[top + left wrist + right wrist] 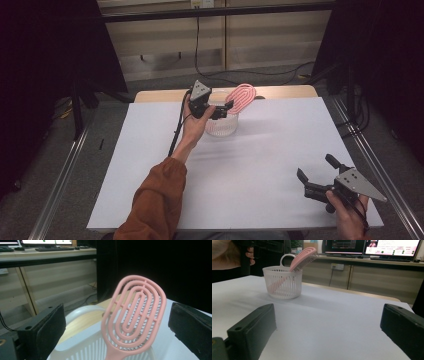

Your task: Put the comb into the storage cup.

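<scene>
A pink oval hairbrush (241, 97) stands slanted in a small white slatted basket (221, 127) at the far middle of the table, its head leaning out over the rim to the right. My left gripper (226, 110) hovers just above the basket, open. In the left gripper view its jaws stand wide on either side of the brush head (136, 315) without touching it, with the basket rim (82, 311) below. My right gripper (316, 168) rests open and empty at the near right. In the right gripper view the basket (282, 283) and brush (302, 255) show far off.
A white sheet (260, 165) covers the wooden table (295, 91). Metal rails (65, 170) run along both sides, and black cables (260, 74) lie on the floor behind. A long desk with monitors (392, 246) stands beyond the table.
</scene>
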The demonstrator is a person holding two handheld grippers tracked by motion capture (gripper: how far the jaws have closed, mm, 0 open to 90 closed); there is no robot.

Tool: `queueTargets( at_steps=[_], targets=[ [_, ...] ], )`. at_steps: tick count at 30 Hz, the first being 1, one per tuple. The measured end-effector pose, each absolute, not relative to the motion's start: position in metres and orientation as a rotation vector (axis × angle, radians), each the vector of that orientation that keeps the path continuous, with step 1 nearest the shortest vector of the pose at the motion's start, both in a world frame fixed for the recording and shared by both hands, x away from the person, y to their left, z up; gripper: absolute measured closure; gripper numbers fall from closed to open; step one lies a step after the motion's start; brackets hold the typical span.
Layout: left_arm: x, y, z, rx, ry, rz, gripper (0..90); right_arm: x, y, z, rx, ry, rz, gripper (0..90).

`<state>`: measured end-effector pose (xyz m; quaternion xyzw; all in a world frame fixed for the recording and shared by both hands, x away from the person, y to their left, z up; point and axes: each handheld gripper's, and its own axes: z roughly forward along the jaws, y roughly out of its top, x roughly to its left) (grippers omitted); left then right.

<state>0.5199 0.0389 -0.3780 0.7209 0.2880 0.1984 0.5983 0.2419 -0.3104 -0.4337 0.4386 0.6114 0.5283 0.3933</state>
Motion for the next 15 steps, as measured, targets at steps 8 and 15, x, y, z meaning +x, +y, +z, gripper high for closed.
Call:
queueTargets(
  at_steps=[8,15],
  targets=[
    [0.514,0.050,-0.375,1.653,0.655,0.479,1.5,0.240,-0.311,-0.434,1.112,1.546,1.337,0.0],
    [0.507,0.060,-0.371,1.627,0.634,0.476,0.8,0.239,-0.312,-0.433,1.113,1.539,1.325,0.0]
  ],
)
